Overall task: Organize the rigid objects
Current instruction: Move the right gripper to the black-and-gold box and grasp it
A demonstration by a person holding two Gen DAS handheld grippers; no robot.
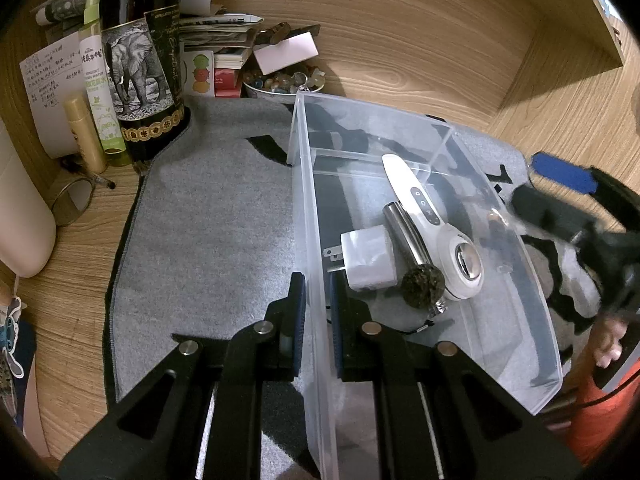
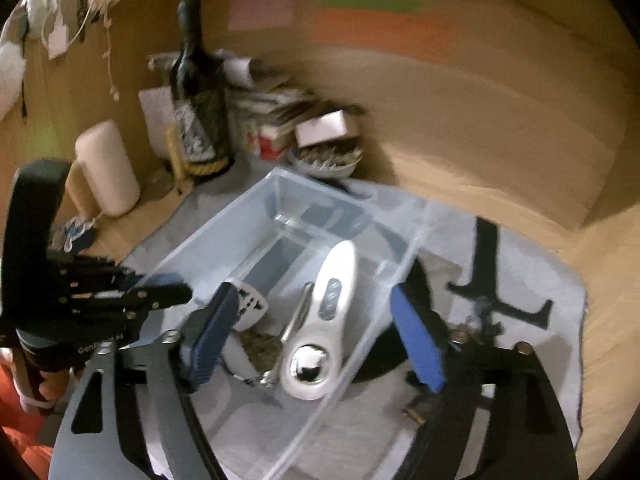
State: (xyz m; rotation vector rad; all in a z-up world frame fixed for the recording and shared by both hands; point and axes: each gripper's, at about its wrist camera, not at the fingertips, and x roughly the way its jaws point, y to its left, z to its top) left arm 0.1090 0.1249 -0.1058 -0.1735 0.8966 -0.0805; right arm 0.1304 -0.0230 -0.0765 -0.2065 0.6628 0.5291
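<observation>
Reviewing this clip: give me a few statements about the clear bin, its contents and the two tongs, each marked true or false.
1. The left tongs are clamped on the wall of the clear plastic bin. True.
2. The right tongs are shut on the white handheld device with a shiny round head. False: they are open, and the device lies loose in the bin.
3. The white plug adapter lies on the grey mat outside the bin. False: it lies inside the bin.
4. A dark glass bottle with an elephant label stands upright beyond the mat. True.
</observation>
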